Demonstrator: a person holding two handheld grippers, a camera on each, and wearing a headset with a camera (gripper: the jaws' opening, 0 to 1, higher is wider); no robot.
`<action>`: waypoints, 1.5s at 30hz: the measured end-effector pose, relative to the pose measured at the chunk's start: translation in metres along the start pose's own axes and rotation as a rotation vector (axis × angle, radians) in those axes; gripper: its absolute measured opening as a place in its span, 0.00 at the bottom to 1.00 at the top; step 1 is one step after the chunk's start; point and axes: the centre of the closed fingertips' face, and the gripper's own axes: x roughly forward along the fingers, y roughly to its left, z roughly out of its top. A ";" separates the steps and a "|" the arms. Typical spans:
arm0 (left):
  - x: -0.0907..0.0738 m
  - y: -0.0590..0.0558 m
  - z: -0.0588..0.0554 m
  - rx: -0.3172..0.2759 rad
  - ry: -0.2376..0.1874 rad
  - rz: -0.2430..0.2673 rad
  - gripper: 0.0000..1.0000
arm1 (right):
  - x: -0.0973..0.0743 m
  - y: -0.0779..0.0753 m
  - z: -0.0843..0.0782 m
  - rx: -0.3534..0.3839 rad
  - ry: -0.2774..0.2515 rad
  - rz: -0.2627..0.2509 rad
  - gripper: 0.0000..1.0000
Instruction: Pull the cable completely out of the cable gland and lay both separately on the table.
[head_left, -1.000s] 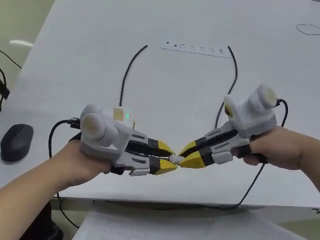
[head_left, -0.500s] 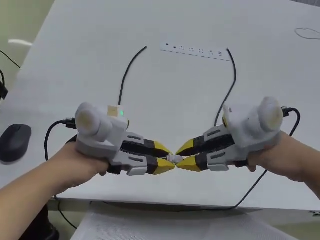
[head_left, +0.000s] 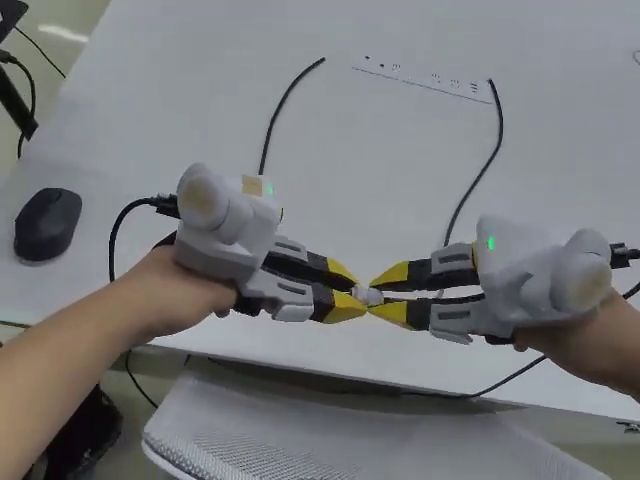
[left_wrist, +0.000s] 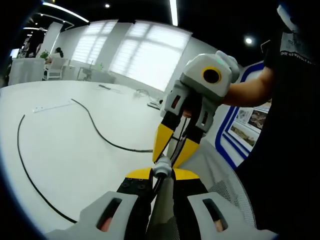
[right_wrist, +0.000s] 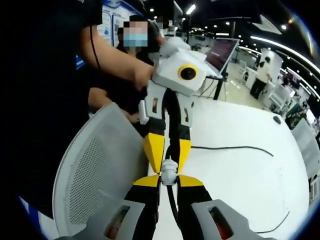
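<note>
You have the left gripper (head_left: 352, 301), pointing to 3 o'clock, clamped on the small white plastic cable gland (head_left: 370, 296). The right gripper (head_left: 386, 301), pointing to 9 o'clock, looks pinched on the thin black cable (right_wrist: 172, 200), likely so opposite pulls separate them. The head view places this above the white table (head_left: 400, 150)'s near edge; the right gripper view adds the cable running back between its jaws.

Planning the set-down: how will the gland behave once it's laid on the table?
Probably light: the gland looks tiny against the left gripper jaws pinching it. It looks rounded, so it may roll on the flat table. Held just at the tips, it could slip if the right gripper tugs the cable.
</note>
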 end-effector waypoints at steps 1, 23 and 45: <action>0.000 0.001 -0.001 -0.005 -0.011 0.003 0.14 | 0.000 -0.001 0.000 -0.014 0.008 -0.013 0.07; 0.004 -0.002 0.001 -0.029 -0.011 -0.004 0.14 | -0.003 -0.001 -0.002 -0.025 -0.002 -0.077 0.08; 0.001 0.000 0.005 0.145 0.012 0.010 0.14 | -0.013 -0.003 -0.005 0.573 -0.176 0.183 0.21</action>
